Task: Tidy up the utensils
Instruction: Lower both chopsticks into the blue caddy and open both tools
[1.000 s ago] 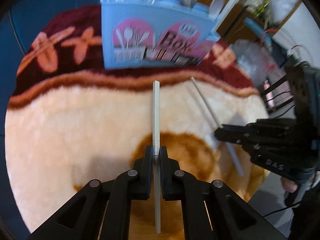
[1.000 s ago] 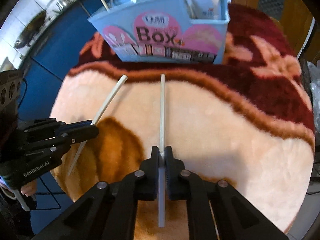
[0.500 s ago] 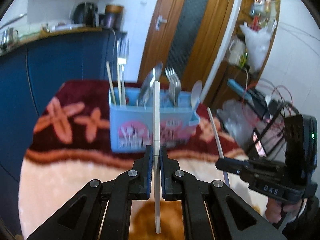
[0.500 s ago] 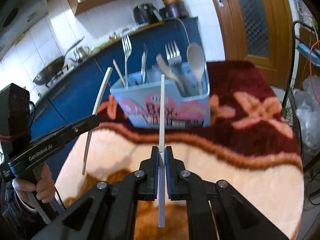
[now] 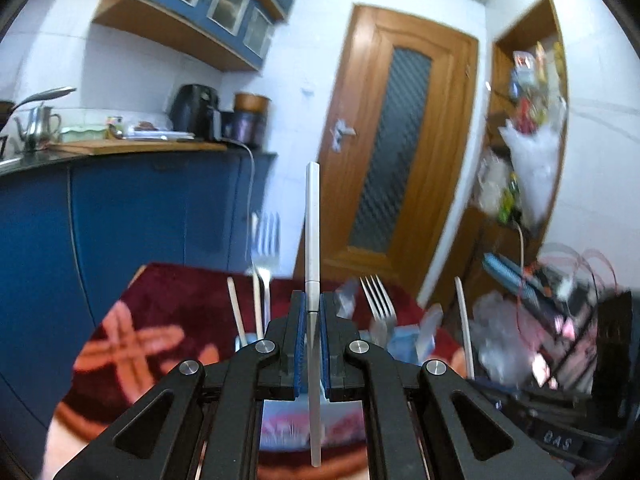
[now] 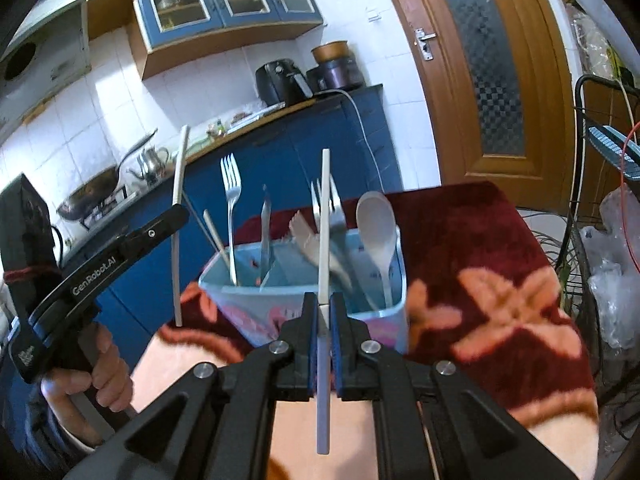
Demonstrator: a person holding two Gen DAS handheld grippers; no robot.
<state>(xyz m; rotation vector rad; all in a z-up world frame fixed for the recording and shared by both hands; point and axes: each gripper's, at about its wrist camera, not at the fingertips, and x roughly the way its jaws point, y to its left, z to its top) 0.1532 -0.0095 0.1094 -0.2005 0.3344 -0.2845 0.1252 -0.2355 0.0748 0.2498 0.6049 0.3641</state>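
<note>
Both tongs (image 5: 313, 344) (image 6: 324, 344) have risen, each pinching a white chopstick (image 5: 312, 220) (image 6: 325, 216), which could snag forks (image 6: 231, 184) crowding the holder (image 6: 304, 300) at frame centre.

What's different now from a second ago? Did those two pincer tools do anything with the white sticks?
Both lifted. The left gripper and right gripper raised their white chopsticks off the furry mat and tilted them up toward the blue utensil box. Neither let go. The box and its cutlery stayed put.
</note>
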